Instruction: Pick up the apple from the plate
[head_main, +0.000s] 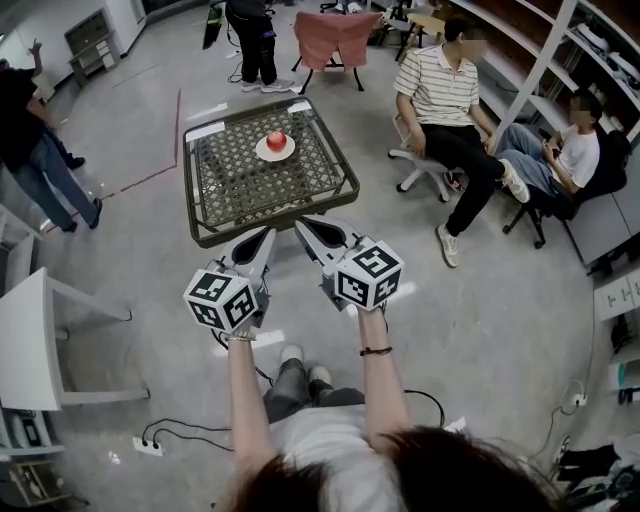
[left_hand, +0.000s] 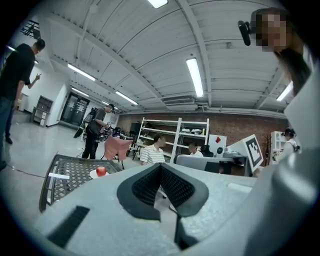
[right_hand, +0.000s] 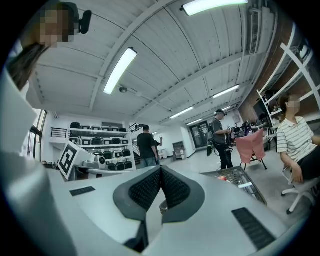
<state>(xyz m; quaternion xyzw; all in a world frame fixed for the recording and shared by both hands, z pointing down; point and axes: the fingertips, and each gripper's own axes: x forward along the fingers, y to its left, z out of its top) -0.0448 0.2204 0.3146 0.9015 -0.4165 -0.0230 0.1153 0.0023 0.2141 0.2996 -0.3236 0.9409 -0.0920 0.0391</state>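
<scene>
Left gripper (head_main: 266, 238), in my left hand: jaws pressed together, nothing between them. Right gripper (head_main: 303, 228), just beside it: jaws likewise pressed together and empty. Ahead of both tips and well apart from them, the red apple (head_main: 276, 140) sits on the white plate (head_main: 262, 153), toward the far side of the wire-mesh table (head_main: 215, 205). That table's near edge is close to my tips.
</scene>
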